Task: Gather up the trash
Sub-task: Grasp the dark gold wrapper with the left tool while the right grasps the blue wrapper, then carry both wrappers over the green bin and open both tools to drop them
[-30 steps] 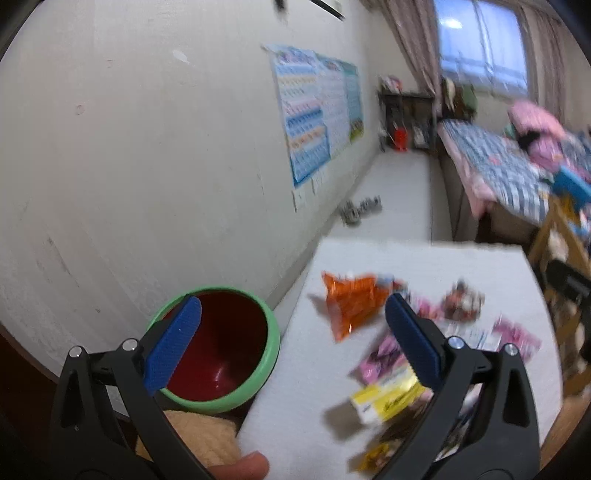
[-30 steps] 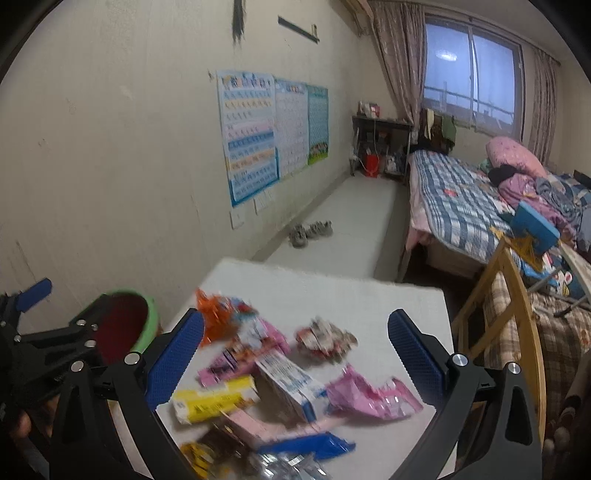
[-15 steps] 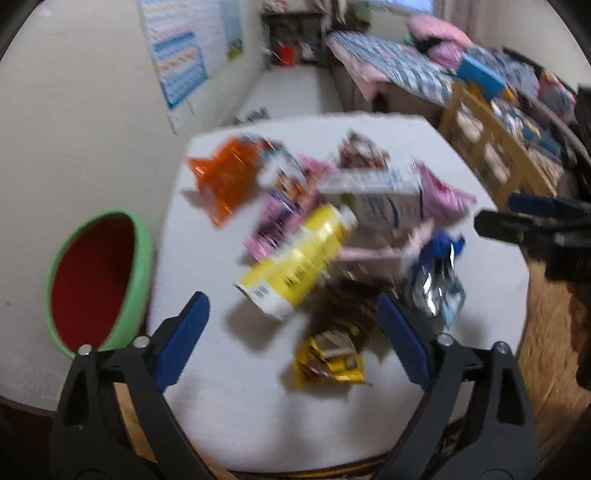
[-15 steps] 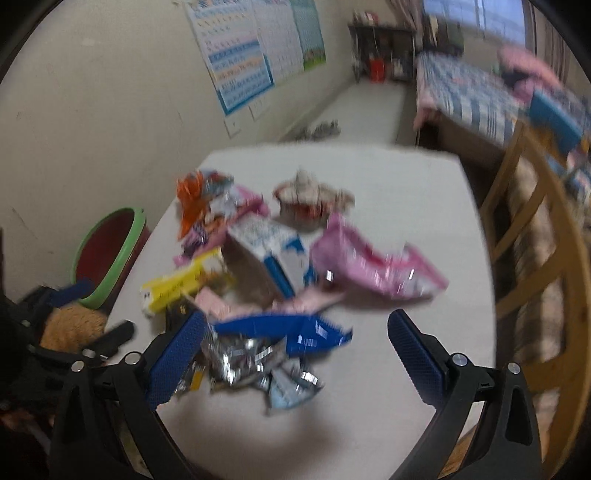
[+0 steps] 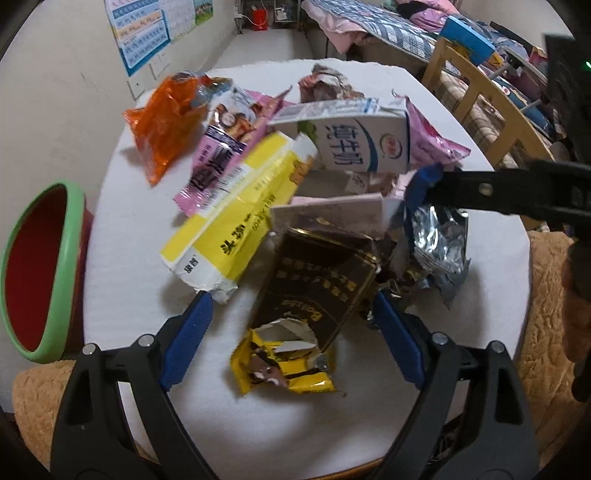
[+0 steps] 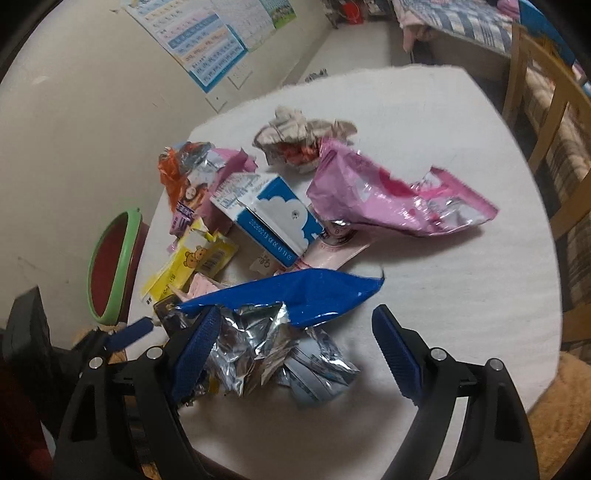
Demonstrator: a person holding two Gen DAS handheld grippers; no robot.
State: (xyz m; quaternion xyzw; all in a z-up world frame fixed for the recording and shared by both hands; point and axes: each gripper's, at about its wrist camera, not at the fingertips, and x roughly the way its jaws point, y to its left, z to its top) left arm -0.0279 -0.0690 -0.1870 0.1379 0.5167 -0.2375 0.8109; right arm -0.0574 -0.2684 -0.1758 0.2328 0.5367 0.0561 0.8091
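Note:
A pile of trash lies on the white table [image 5: 122, 229]: an orange bag [image 5: 166, 122], a yellow box [image 5: 236, 218], a white milk carton [image 5: 354, 140], a dark brown wrapper [image 5: 314, 280] and a small yellow wrapper [image 5: 284, 365]. My left gripper [image 5: 291, 332] is open, low over the brown and yellow wrappers. My right gripper [image 6: 295, 347] is open around a crumpled silver-and-blue foil bag [image 6: 266, 332]. A pink bag [image 6: 388, 195] and the carton [image 6: 273, 218] lie beyond it. A red bin with a green rim [image 5: 40, 269] stands left of the table.
The bin also shows in the right wrist view [image 6: 114, 266]. A wooden chair [image 6: 546, 122] stands at the table's right side. A wall with posters [image 6: 210, 40] runs along the left. A bed [image 5: 373, 26] is at the back.
Both grippers have dropped lower and closer to the pile. The left one now straddles the brown and yellow wrappers, the right one the foil bag.

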